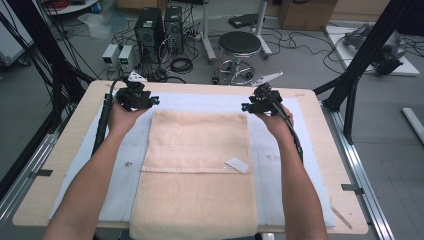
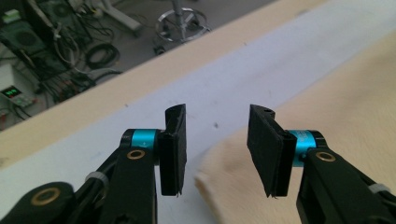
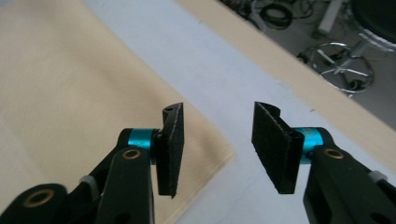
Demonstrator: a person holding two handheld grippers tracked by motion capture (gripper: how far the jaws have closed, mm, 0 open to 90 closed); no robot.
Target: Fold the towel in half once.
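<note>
Currently, both jaws are standing released above the far corners of the folded beige terry towel (image 1: 199,165), so lifting clear is avoiding snagging its fold.

A towel (image 1: 195,170) lies on a mat (image 1: 125,165) on the worktop (image 1: 60,165), its far corners just below the left tongs (image 1: 150,100) and right tongs (image 1: 246,106).
</note>
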